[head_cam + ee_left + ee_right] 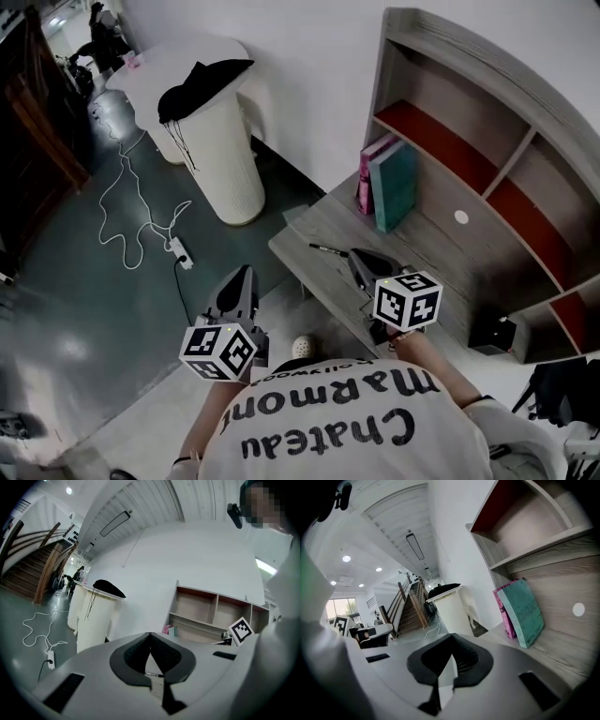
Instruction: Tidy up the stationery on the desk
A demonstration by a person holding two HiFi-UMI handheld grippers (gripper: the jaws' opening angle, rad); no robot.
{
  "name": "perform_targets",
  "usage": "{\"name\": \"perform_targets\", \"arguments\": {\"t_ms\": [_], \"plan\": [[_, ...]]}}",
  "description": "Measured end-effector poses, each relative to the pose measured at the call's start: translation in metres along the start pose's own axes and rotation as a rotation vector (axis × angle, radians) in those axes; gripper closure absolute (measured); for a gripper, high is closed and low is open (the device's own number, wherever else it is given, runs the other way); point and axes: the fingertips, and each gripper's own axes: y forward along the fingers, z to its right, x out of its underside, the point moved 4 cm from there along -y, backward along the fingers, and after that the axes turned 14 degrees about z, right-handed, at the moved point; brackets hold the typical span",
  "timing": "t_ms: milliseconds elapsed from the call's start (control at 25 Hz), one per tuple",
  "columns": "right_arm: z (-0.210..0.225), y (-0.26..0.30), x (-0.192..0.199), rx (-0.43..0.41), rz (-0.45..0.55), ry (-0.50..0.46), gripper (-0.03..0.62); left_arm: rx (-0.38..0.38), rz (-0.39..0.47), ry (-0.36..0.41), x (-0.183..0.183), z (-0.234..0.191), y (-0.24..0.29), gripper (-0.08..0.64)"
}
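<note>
Left gripper (244, 277) and right gripper (362, 259): jaws together, both empty. Pen (328, 249), seemingly black: near desk (431, 248) front-left corner, just beside right gripper. Open jaws first, then straddle its middle.

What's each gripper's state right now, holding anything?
Left gripper: closed, holding nothing.
Right gripper: closed, holding nothing.
</note>
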Motion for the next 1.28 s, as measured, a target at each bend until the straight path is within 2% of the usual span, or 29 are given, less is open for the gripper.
{"name": "perform_targets", "arguments": {"t_ms": [200,560,1040,1280], "plan": [[0.003,0.033,-0.009,0.035,0.035,0.101,0.581,0.015,-0.018,-0.027,-0.007,-0.037,0.032,0.545],[0.025,0.073,0.009,0.143,0.020,0.105,0.581,0.088,-0.083,-0.051,0.006,-0.077,0.083,0.545],[0.056,0.089,0.052,0.254,-0.086,0.142,0.581,0.117,-0.191,-0.122,0.052,-0.094,0.113,0.545],[0.075,0.088,0.084,0.291,-0.180,0.161,0.581,0.108,-0.250,-0.168,0.078,-0.095,0.111,0.545]]}}
